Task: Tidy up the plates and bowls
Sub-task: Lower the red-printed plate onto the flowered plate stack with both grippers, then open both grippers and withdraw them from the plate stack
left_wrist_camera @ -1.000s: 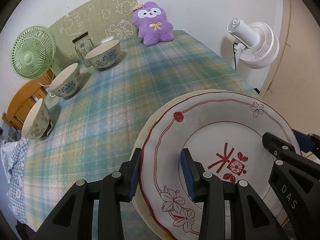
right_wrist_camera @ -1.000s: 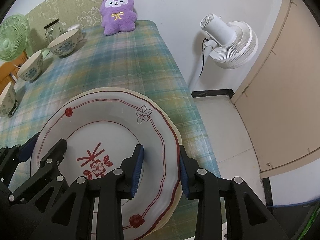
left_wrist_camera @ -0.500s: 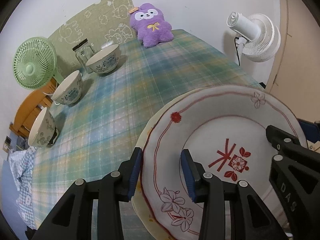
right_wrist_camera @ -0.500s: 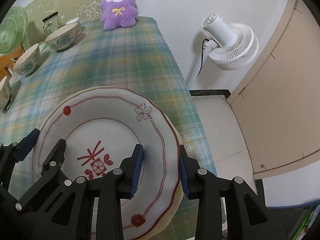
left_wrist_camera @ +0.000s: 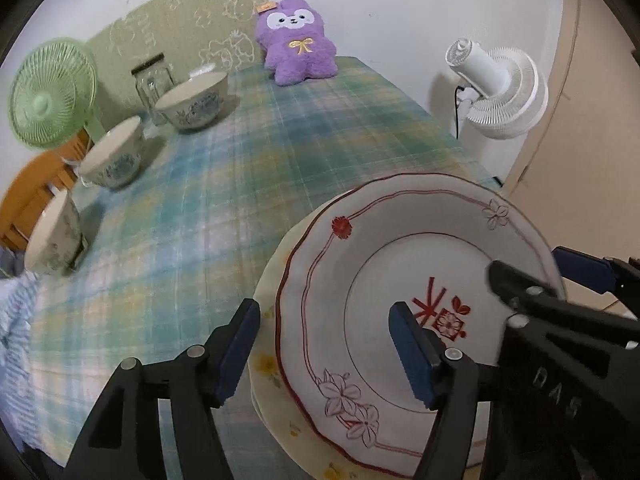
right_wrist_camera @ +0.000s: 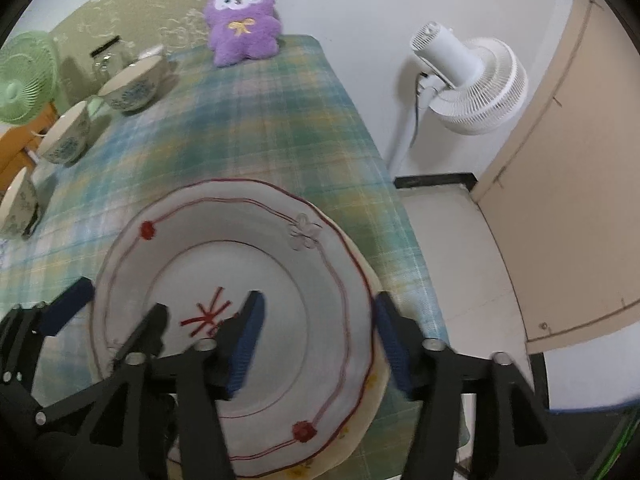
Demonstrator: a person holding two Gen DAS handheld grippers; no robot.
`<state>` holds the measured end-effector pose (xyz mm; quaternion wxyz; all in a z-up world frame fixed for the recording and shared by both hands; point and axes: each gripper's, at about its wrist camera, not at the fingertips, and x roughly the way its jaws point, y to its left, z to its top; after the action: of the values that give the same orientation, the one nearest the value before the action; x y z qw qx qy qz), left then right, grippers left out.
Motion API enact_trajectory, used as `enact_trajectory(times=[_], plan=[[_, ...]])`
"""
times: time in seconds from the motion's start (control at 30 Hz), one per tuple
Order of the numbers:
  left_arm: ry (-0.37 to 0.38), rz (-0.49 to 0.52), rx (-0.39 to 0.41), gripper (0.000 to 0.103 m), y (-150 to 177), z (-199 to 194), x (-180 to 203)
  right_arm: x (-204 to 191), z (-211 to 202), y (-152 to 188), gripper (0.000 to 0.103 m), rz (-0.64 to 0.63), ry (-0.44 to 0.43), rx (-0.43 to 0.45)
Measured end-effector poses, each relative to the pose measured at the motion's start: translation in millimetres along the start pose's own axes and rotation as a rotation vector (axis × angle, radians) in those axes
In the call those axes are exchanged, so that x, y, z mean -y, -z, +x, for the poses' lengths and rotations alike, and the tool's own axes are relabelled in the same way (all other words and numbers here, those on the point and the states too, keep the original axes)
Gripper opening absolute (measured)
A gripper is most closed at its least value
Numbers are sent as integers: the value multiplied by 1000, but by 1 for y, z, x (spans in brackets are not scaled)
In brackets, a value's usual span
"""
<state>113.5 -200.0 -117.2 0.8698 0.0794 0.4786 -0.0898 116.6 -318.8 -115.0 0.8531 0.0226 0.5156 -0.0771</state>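
Red-patterned plate [left_wrist_camera: 400, 280] sits stacked on the yellow-flowered plate [left_wrist_camera: 272, 364] at the table's near right corner. Left gripper [left_wrist_camera: 324, 354] and right gripper [right_wrist_camera: 318, 338] both spread wide, straddling its rim, pinching nothing. Three bowls [left_wrist_camera: 194, 100] along the left edge look unstacked: plates done, bowls left.

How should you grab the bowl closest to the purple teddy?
Pinch its rim from above. The bowl stands upright and open-topped, and its round side looks too wide for the fingers. Come from the open cloth side, since a jar stands right behind it, one finger inside the wall and one outside.
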Motion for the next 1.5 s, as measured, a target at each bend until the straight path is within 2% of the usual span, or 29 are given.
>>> enact_trajectory(times=[0.03, 0.2, 0.57, 0.83, 1.0, 1.5], plan=[[3, -4, -1, 70, 0, -1, -1, -3, -3, 0, 70, -8, 2, 9], [16, -38, -5, 72, -3, -9, -10, -13, -17, -3, 72, -15, -16, 36], [36, -81, 93, 72, -16, -52, -34, -27, -65, -16, 72, -14, -33, 133], [9, -116, 130, 73, -22, -81, -54, -46, -96, -26, 72, -61, -41, 190], [-66, -150, 156, 84, -28, -98, -63, -52, -112, -33, 72, -88, -80, 211], [-113, -260, 181, 84, -38, -109, -88, -86, -126, -58, 74, -229, -153, 271]])
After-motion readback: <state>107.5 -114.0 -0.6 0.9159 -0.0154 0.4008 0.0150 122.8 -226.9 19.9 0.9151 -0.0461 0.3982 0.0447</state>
